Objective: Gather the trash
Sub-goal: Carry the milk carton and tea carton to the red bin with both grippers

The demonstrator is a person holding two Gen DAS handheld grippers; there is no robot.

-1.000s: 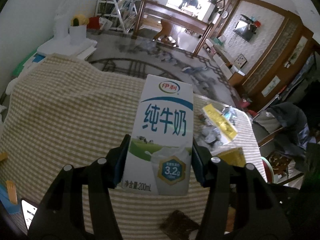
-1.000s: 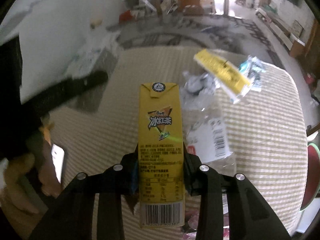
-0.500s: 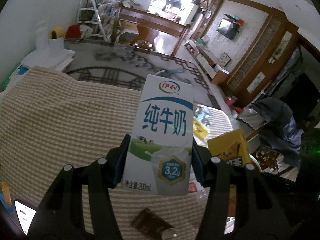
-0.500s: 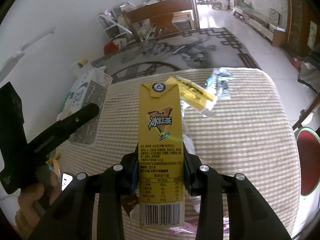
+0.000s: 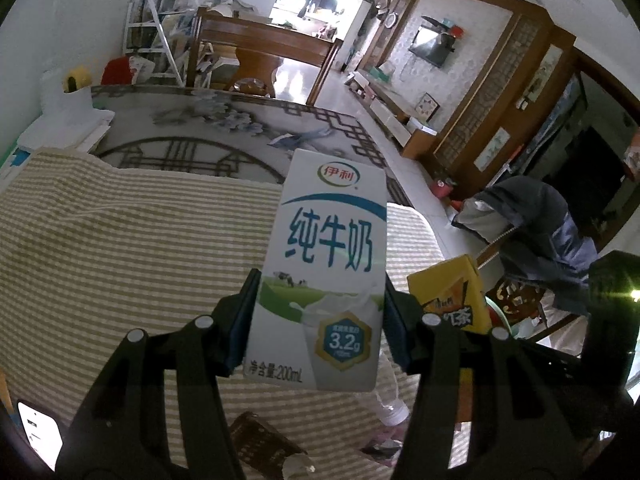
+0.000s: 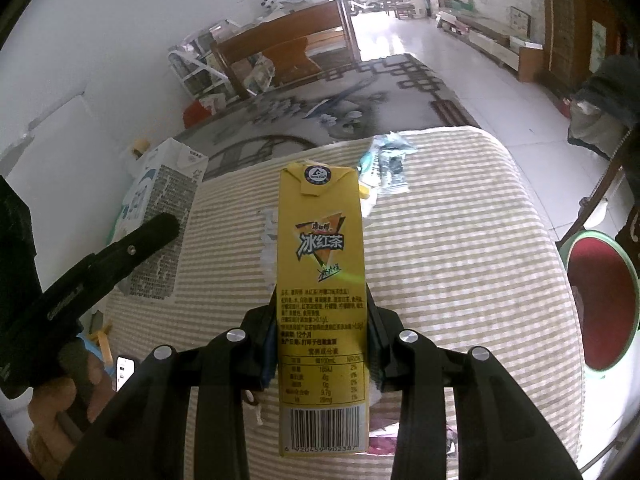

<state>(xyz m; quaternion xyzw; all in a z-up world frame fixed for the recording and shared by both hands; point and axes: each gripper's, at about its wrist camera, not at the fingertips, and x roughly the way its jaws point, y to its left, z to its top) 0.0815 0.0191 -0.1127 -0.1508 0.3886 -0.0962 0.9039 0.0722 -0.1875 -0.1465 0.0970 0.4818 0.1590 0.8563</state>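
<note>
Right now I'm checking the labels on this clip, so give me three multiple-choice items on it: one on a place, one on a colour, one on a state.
1. Where does the silver-blue wrapper lie?
A. on the tablecloth's far edge
B. on the floor
C. in a gripper

2. What colour is the tea carton?
A. red
B. yellow
C. green

3. How is the milk carton held?
A. lying flat on the cloth
B. leaning on a box
C. clamped in the left gripper

Answers: A, it lies on the striped tablecloth near the rug; B, its printed face is yellow; C, both fingers press its sides.
</note>
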